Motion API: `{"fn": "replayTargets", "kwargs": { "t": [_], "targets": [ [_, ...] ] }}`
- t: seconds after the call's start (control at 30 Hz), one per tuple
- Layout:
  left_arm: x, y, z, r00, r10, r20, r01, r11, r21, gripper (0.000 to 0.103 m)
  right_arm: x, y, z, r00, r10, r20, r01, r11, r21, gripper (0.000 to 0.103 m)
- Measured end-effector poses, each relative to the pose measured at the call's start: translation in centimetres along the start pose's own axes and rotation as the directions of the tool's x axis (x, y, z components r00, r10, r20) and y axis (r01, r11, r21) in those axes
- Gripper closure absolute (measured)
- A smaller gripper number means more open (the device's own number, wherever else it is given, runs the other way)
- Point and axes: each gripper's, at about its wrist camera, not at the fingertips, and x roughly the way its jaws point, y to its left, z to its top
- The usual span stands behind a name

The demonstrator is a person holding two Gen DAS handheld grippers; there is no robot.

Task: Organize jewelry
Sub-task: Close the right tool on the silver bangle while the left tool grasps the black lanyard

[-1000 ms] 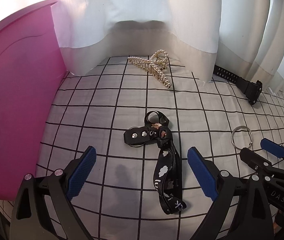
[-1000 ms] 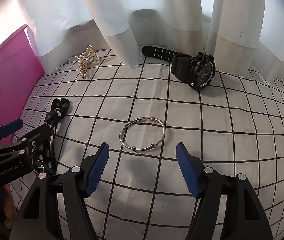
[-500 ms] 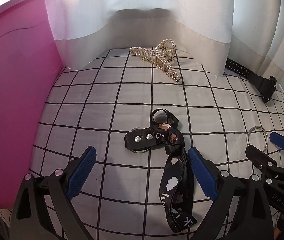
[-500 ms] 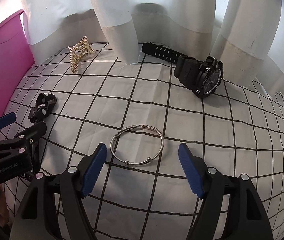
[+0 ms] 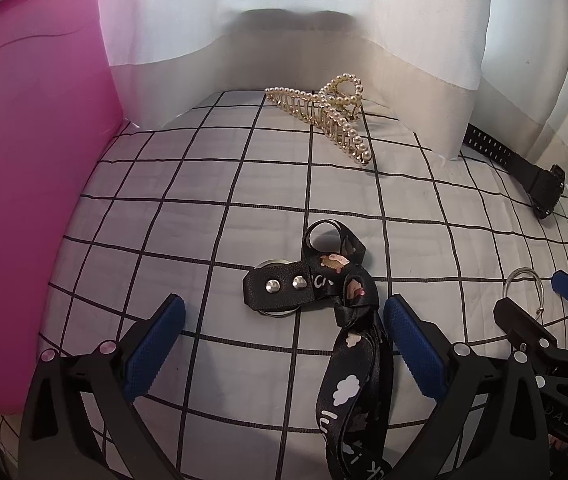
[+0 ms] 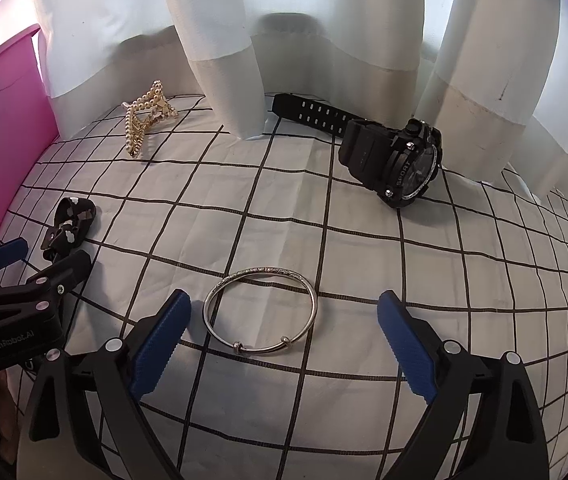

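A black printed strap with a snap tab and key ring (image 5: 316, 284) lies on the checked cloth between the fingers of my open left gripper (image 5: 284, 340); it also shows in the right wrist view (image 6: 69, 220). A silver bangle (image 6: 261, 312) lies flat between the fingers of my open right gripper (image 6: 284, 344), nearer the left finger; its edge shows in the left wrist view (image 5: 524, 284). A pearl hair claw (image 5: 324, 110) lies at the back. A black sport watch (image 6: 396, 160) lies at the back right. Both grippers are empty.
A pink box (image 5: 23, 180) stands at the left edge of the cloth. White curtains (image 6: 223, 40) hang along the back and touch the cloth. My left gripper's body (image 6: 15, 304) sits close to the left of my right gripper.
Both grippers have moved forward and lower. The strap now sits between the left fingers and the bangle between the right fingers. Nothing on the cloth has moved.
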Motion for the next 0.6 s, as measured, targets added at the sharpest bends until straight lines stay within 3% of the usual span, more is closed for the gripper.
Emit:
{"fn": "replayTargets", "kwargs": {
  "t": [0.13, 0.23, 0.3, 0.37, 0.43, 0.5, 0.6],
  "targets": [
    [-0.3, 0.0, 0.0, 1.000, -0.008, -0.001, 0.008, 1.000, 0.003, 0.007, -0.6, -0.2, -0.5, 1.000, 0.012, -0.002, -0.012, 1.000, -0.008, 0.014],
    [-1.4, -0.7, -0.5, 1.000, -0.024, 0.009, 0.023, 0.999, 0.023, 0.019, -0.8, -0.3, -0.7, 1.000, 0.017, -0.004, -0.018, 1.000, -0.011, 0.015],
    [-2.0, -1.1, -0.7, 0.999, -0.035, 0.016, 0.034, 0.999, 0.040, 0.034, -1.0, -0.2, -0.9, 1.000, 0.020, -0.003, -0.020, 1.000, -0.009, 0.018],
    [-2.3, -1.3, -0.8, 0.999, -0.040, 0.021, 0.039, 0.998, 0.046, 0.044, -1.5, 0.0, -1.0, 1.000, 0.029, 0.007, -0.029, 0.999, -0.022, 0.037],
    [-2.6, -1.4, -0.9, 0.999, -0.044, 0.028, 0.043, 0.998, 0.048, 0.060, -1.8, 0.3, -1.0, 0.999, 0.032, 0.015, -0.032, 0.999, -0.038, 0.049],
    [-2.8, -1.5, -1.1, 0.999, -0.044, 0.030, 0.042, 0.998, 0.049, 0.079, -1.8, 0.3, -1.0, 0.999, 0.034, 0.012, -0.033, 0.999, -0.031, 0.049],
    [-3.3, -1.4, -1.3, 0.998, -0.055, 0.038, 0.053, 0.998, 0.041, 0.094, -2.1, 0.1, -1.1, 0.999, 0.042, 0.018, -0.042, 0.999, -0.017, 0.050]
  ]
}}
